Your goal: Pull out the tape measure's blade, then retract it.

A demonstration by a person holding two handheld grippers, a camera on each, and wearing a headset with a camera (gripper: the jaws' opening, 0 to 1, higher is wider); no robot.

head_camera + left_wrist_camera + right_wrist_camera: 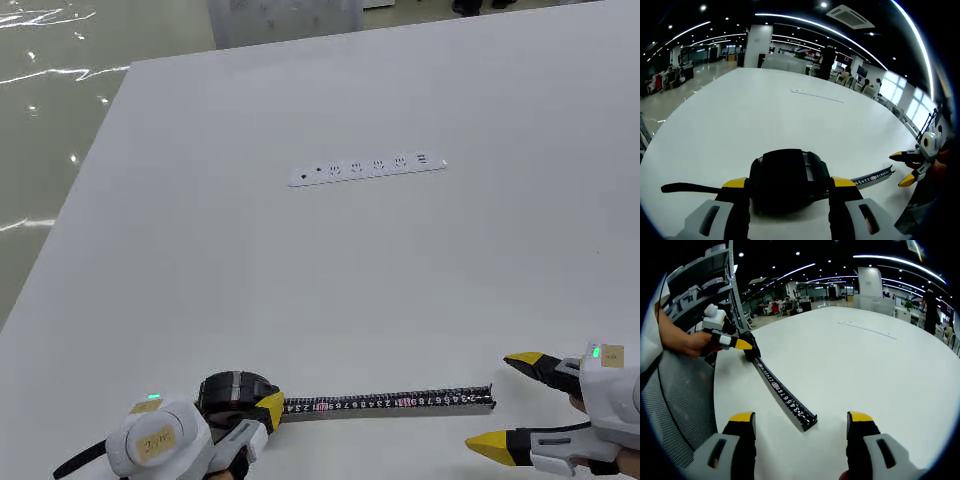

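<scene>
- While parked near the table's [300, 280] front edge, held at the black case [788, 170] by the left gripper [788, 183], closed snug against both flanks.
- Paid out flat across the table as a blade [390, 403], ending just between the yellow tips of the right gripper [505, 400].
- Spread wide there, clasping nothing, apart from the blade's end.
- Probably dense and rigid at the case, smooth-sided, so best squeezed across the broad flanks.
- Probably thin, springy and sharp-edged along the blade; liable to kink or whip home.
- Best pinched at the very end, then eased back slowly.
</scene>
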